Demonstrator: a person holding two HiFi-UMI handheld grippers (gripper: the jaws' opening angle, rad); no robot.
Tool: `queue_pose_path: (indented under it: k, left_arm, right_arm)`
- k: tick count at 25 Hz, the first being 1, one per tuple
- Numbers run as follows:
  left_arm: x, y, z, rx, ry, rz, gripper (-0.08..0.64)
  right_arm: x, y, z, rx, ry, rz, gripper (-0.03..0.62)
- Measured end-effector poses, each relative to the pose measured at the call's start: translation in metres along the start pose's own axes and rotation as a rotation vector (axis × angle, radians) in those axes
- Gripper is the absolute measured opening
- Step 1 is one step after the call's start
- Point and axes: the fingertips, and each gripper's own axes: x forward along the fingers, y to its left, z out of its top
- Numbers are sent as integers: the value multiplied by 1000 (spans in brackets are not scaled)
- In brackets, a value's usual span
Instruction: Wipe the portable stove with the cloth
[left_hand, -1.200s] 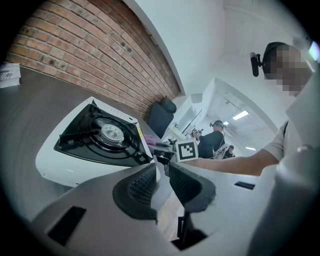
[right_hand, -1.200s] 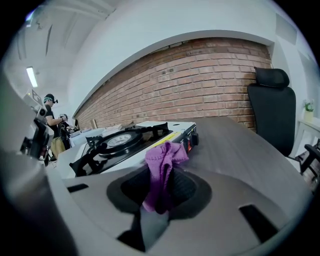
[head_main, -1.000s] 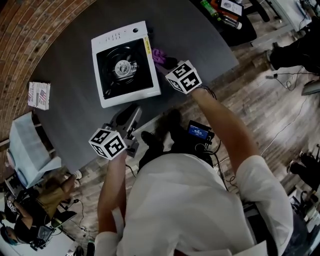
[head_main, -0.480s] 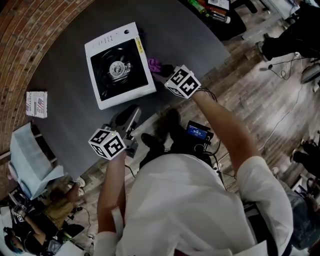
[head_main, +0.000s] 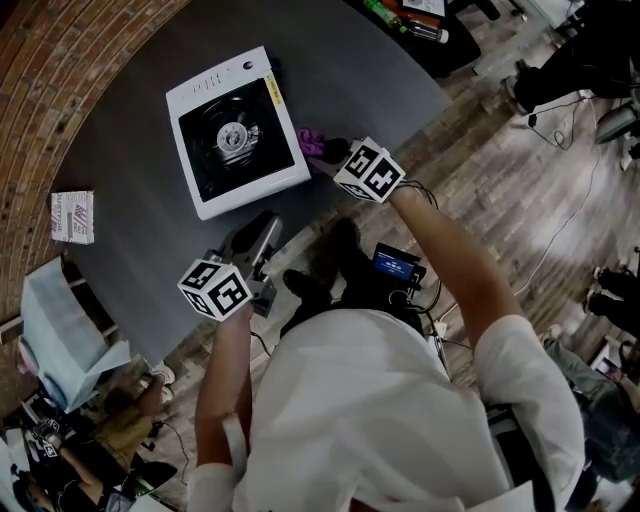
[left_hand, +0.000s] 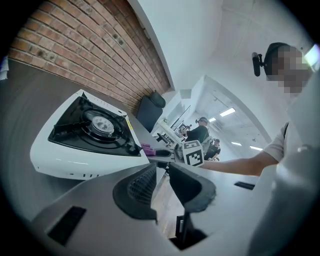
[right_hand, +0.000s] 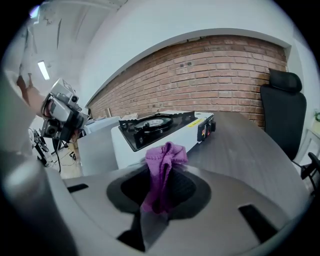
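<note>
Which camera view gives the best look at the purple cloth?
The right gripper view: the purple cloth sits large, pinched in the right gripper. The head view shows a small purple patch beside the portable stove; the left gripper view, a distant sliver.

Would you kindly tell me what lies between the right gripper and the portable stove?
Only the purple cloth, pinched in the right gripper, just short of the portable stove; the right gripper view shows this best.

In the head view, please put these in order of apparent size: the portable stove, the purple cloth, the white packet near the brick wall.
1. portable stove, clearly the largest.
2. white packet.
3. purple cloth, the smallest, though only part of it shows.
</note>
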Motion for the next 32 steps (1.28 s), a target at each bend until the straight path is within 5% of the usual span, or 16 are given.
queue_pose_path:
  k: [10,32]
  left_arm:
    - [-8,-4,-4,3,13,-38,86]
    - [-45,9,-14,23,17,-102,86]
  right_arm:
    - [-14,21,-14,4,31,39,97]
    - [-47,88,-32,-47,48,-113,98]
